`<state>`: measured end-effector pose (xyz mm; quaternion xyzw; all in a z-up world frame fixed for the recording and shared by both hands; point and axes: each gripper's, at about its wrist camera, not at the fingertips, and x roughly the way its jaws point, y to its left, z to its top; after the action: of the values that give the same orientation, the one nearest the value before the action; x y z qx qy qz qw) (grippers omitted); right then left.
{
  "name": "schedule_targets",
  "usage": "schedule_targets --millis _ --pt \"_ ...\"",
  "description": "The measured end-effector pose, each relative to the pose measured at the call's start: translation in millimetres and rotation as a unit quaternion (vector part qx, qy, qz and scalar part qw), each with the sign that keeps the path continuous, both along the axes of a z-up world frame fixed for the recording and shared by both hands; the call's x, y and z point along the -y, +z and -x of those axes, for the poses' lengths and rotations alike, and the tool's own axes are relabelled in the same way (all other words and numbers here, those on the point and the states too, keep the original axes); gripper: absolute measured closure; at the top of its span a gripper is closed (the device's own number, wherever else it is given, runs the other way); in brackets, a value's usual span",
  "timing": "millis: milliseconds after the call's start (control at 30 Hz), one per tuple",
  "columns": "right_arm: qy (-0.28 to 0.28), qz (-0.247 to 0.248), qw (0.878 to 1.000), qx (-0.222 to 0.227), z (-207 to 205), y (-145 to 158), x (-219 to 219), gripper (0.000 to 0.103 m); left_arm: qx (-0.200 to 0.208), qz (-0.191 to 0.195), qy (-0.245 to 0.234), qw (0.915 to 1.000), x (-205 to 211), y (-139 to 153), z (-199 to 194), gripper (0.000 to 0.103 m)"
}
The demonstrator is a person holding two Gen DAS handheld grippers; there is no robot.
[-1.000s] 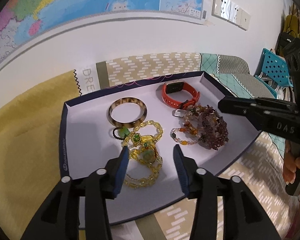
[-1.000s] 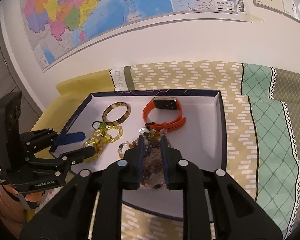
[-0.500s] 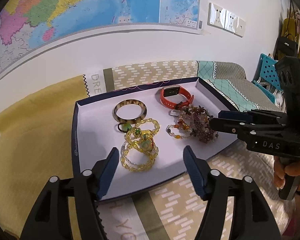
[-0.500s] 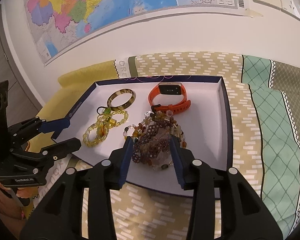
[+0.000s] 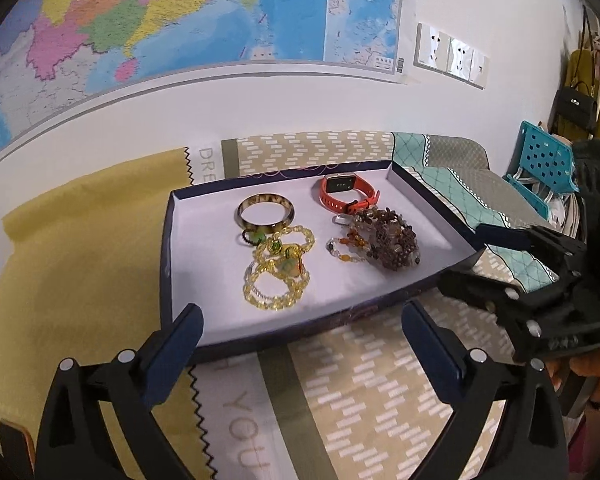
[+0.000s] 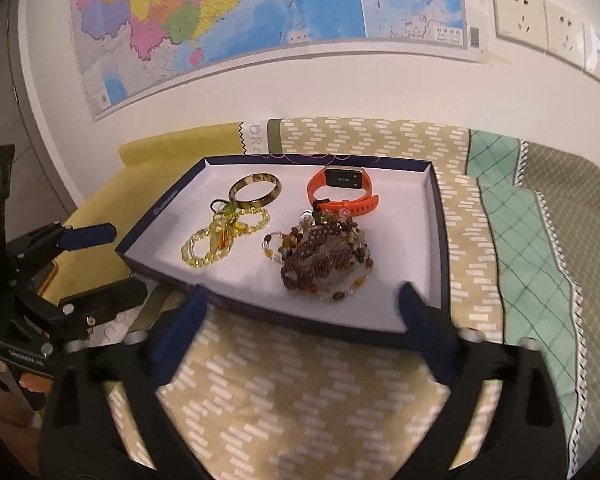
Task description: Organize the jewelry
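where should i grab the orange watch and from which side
Grip the orange watch across its strap loop, coming from above on the near side. It stands on edge with the loop open and the screen facing the near side, and the brown bead pile crowds the strap's tail.

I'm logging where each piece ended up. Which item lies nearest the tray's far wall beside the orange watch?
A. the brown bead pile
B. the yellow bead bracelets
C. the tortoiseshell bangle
C: the tortoiseshell bangle lies level with the orange watch by the tray's far wall.
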<state>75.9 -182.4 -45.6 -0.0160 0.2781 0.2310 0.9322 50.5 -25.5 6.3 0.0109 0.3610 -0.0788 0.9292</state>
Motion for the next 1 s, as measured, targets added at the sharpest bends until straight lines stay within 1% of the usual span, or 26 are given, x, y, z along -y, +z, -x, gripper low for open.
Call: schedule_targets --millis 100,267,400,600,733,1000 --pt "-0.005 0.006 1.000 0.006 13 -2 0 0.005 -0.003 0.009 0.013 0.9999 -3 -1 9 0.007" --pt "-0.016 0.009 1.000 0.008 32 -9 0 0.005 -0.004 0.014 0.035 0.9993 -4 -5 20 0.007" --pt "-0.020 0.001 1.000 0.005 43 -13 0 0.005 -0.002 0.008 0.048 0.9988 -1 -7 29 0.007" --pt "-0.018 -0.001 1.000 0.002 54 -15 -2 0.005 0.005 -0.001 0.063 0.9980 -2 -4 40 0.007" --pt "-0.016 -0.002 1.000 0.002 59 -16 -3 0.005 0.008 0.004 0.068 0.9976 -4 -2 46 0.007" --pt "-0.016 -0.004 1.000 -0.002 65 -17 -2 0.005 0.014 -0.006 0.077 0.9969 -1 0 53 0.007"
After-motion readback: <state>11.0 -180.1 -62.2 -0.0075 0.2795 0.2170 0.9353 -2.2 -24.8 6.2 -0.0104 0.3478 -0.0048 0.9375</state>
